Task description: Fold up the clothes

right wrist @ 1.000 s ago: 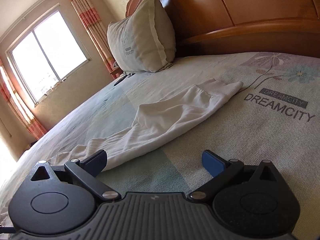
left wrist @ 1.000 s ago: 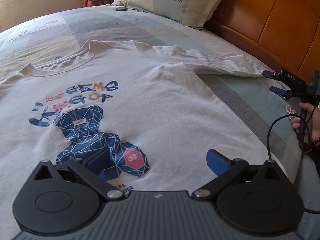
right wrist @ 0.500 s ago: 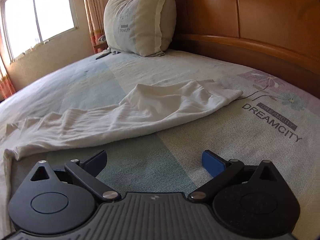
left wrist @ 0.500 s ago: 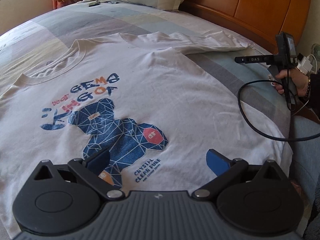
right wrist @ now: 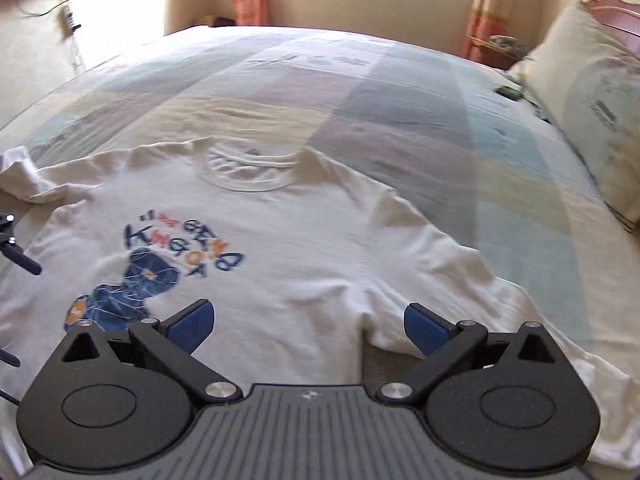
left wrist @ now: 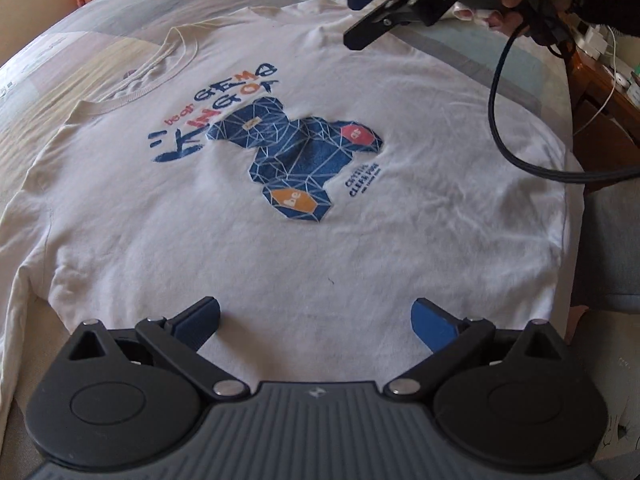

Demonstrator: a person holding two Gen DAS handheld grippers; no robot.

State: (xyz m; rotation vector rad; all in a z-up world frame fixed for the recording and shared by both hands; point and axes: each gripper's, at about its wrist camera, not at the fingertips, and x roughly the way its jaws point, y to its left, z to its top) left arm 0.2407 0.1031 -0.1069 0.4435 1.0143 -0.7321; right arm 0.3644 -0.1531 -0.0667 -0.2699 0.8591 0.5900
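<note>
A white long-sleeved shirt (left wrist: pixel 280 260) with a blue bear print (left wrist: pixel 296 160) lies flat, front up, on the bed. My left gripper (left wrist: pixel 316 316) hovers open over the shirt's lower part, nothing between its blue pads. A hand holds my right gripper (left wrist: pixel 360 20) above the far shoulder area, open. In the right wrist view the shirt (right wrist: pixel 320 240) spreads ahead with its collar (right wrist: pixel 248 172) beyond. The right gripper (right wrist: pixel 308 322) stands open over a puckered fold near the armpit. One sleeve (right wrist: pixel 540 340) trails off to the right.
The patchwork bedspread (right wrist: pixel 340 80) stretches to the window wall and curtains. A pillow (right wrist: pixel 592 120) lies at the right. The right gripper's black cable (left wrist: pixel 504 120) hangs over the shirt's edge. A wooden nightstand (left wrist: pixel 608 76) and a person's leg (left wrist: pixel 612 240) border the bed.
Both grippers stayed open. The left gripper drew back toward the shirt's lower part. The right gripper turned from the outstretched sleeve and headboard to face across the shirt's body.
</note>
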